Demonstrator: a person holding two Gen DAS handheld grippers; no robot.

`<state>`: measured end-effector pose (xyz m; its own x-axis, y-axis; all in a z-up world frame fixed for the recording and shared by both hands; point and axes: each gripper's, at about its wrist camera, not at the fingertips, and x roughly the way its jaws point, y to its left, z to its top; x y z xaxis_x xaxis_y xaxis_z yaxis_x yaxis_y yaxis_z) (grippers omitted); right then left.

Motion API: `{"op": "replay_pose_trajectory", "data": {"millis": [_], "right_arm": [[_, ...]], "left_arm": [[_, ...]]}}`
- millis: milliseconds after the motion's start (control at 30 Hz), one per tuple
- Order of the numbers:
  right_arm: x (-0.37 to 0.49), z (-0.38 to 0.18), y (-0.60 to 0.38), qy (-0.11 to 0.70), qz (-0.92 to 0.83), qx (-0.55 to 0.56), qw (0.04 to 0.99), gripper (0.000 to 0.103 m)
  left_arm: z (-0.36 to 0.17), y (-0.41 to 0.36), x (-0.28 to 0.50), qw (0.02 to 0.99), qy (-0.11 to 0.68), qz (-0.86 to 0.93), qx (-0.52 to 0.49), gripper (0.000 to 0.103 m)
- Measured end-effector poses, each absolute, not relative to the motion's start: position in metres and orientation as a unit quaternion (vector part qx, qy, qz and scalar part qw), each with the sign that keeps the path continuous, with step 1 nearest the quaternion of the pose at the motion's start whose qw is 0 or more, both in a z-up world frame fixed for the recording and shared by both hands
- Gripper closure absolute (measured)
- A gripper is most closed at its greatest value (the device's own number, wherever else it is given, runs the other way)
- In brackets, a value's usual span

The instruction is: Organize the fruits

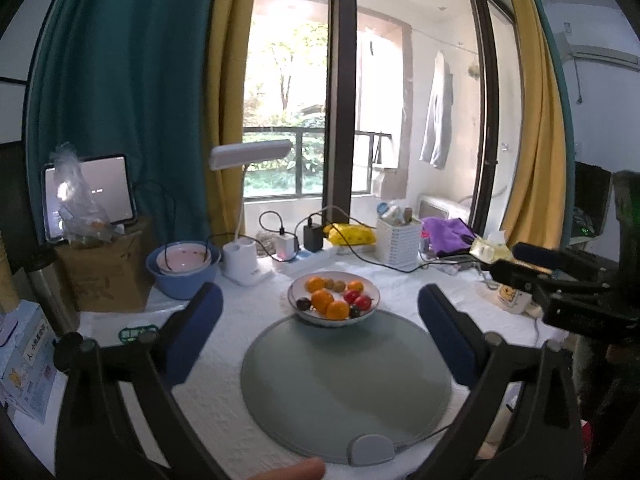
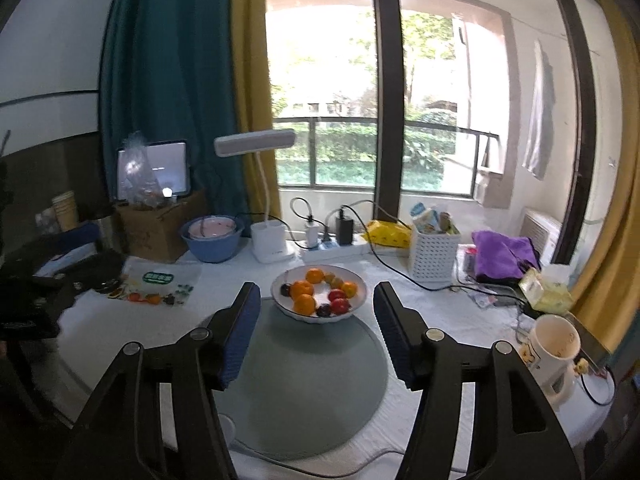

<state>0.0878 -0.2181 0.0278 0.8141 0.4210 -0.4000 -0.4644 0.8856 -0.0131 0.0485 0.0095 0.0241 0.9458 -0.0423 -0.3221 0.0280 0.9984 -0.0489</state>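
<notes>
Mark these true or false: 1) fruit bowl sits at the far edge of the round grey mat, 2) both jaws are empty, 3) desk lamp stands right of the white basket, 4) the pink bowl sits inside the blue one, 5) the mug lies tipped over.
1) True: the fruit bowl overlaps the far edge of the round grey mat.
2) True: the left gripper and right gripper hold nothing, jaws apart.
3) False: the desk lamp stands left of the white basket.
4) True: the pink bowl sits nested in the blue bowl.
5) False: the mug stands upright.
</notes>
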Motion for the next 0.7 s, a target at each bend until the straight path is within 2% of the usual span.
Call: {"op": "replay_pose_trajectory", "data": {"millis": [133, 233, 700], "right_arm": [[0.0913, 0.0239, -0.2226, 0.204, 0.222, -0.051, 0.952, 0.039], [0.0943, 0.0213, -0.2251, 0.207, 0.22, -0.048, 0.952, 0.033], [0.0968, 0.0198, -0.224, 0.21, 0.222, -0.048, 0.951, 0.033]], "left_arm": [[0.0221, 0.0083, 0.0501, 0.986, 0.167, -0.016, -0.022, 0.004], [0.0202, 0.0076, 0.0521, 0.984, 0.173, -0.015, -0.025, 0.004], [0.0198, 0.0082, 0.0489, 0.983, 0.176, -0.022, -0.035, 0.004]]}}
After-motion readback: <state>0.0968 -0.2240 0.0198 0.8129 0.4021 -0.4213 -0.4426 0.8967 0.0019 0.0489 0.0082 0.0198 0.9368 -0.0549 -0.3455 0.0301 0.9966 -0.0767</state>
